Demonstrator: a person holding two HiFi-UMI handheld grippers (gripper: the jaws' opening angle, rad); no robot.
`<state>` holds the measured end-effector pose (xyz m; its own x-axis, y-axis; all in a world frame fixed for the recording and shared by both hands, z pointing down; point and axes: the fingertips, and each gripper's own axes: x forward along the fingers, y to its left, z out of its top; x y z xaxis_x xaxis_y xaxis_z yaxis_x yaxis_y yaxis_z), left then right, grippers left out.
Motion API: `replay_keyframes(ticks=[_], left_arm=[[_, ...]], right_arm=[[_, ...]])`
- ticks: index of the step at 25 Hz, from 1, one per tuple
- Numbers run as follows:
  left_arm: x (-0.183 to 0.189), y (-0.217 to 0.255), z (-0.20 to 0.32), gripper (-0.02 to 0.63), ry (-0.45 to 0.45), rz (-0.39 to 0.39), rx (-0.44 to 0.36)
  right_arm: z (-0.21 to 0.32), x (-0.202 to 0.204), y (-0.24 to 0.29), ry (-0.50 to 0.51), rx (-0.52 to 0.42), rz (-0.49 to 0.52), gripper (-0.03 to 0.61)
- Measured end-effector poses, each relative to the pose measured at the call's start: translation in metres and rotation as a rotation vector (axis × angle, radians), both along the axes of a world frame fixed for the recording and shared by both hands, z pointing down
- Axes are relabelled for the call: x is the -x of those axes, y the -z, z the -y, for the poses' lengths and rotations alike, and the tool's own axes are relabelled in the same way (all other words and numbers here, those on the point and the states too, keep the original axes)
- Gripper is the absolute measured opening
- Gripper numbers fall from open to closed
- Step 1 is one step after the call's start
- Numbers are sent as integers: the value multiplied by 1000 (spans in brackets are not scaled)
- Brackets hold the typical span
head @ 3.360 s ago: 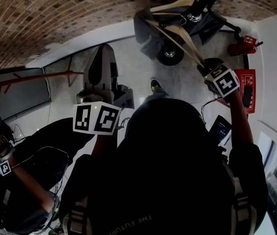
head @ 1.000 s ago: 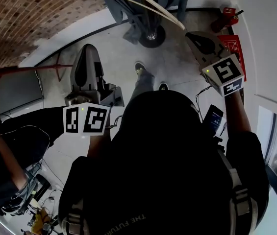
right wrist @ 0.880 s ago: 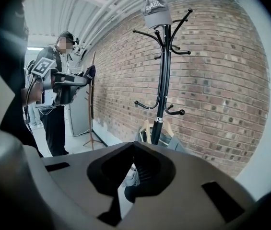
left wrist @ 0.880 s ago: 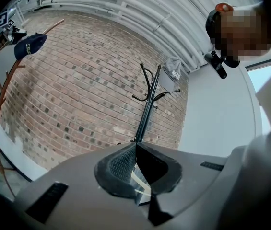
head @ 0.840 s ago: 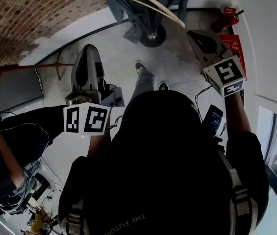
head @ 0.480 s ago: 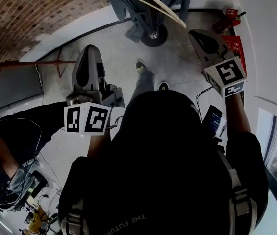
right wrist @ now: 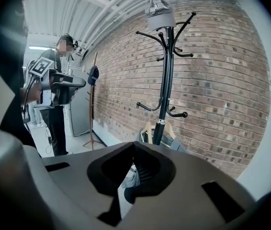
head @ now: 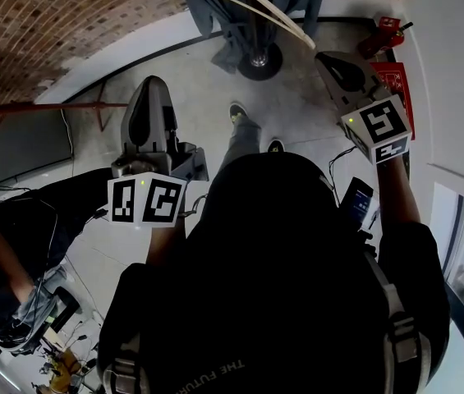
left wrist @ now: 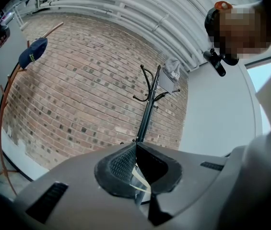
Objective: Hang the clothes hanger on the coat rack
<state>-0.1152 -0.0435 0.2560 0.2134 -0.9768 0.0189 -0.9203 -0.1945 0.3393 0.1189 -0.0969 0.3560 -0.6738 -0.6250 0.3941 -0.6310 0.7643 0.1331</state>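
Since the right gripper [head: 331, 62] released it, hanger [head: 256, 6] hangs (on rack [head: 259, 62]); jaws together.

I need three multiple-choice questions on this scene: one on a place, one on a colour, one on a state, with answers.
1. Where is the grey hat? A. on top of the black coat rack B. on the floor C. on a table
2. What colour is the cap on the wooden stand? A. red B. blue C. white
3. How are the right tool's jaws? A. wide apart B. shut on the cap C. shut, empty
Answers: 1 A, it tops the pole; 2 B, it looks dark blue; 3 C, their tips meet around nothing.
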Motion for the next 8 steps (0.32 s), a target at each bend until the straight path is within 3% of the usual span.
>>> replay_keyframes(ticks=[8], left_arm=[[-3, 3, 3, 20, -15, -4, -4]], right_arm=[[1, -1, -2, -1, 7, -8, 20]])
